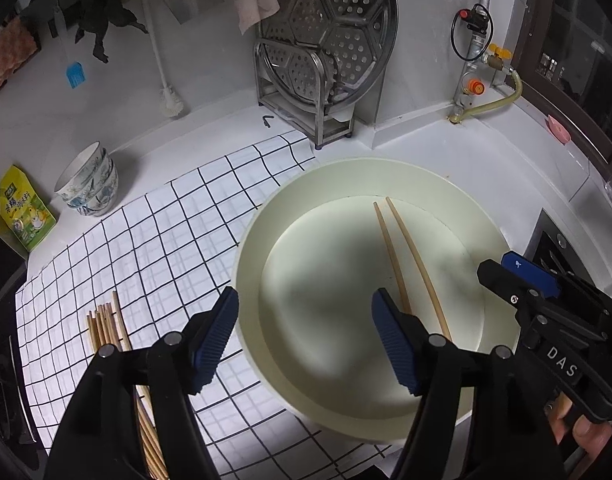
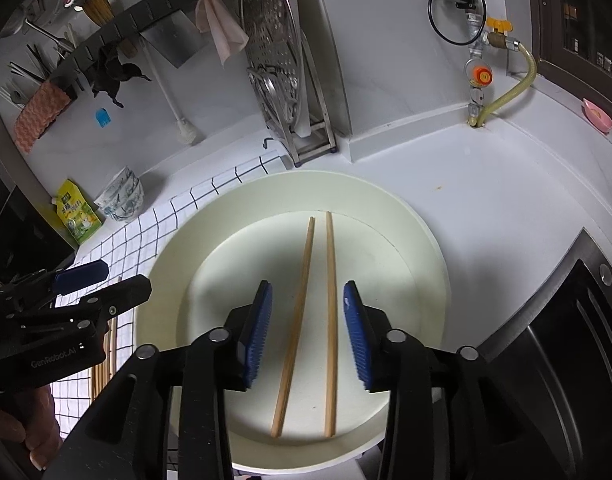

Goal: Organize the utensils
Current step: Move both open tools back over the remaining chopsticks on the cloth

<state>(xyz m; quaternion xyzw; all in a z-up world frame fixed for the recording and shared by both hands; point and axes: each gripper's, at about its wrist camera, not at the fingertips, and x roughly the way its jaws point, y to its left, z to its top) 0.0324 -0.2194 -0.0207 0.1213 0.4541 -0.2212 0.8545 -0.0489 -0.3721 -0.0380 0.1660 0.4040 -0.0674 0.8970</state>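
Two chopsticks (image 2: 309,320) lying side by side in the flat bottom of a cream basin (image 2: 385,208), close together at the far ends near 12 o'clock and fanning apart a bit toward 6. Right gripper (image 2: 307,330) hanging straight over them, jaws spread wide, one blue pad on each side of the pair, pinching nothing; can't tell whether the pads touch the basin floor. Left gripper (image 1: 306,340) over the basin's rim at about 9 o'clock, jaws also spread and empty, one finger outside the wall and one inside, just beside the chopsticks. Bundle of loose chopsticks (image 1: 106,322) on the checked cloth (image 1: 166,232) off toward 8 o'clock of the basin, partly hidden under the left gripper. Stack of patterned bowls (image 1: 88,184) and a yellow pouch (image 1: 22,212) out at 10 o'clock, metal steamer rack (image 1: 329,40) propped in a stand up at 12.
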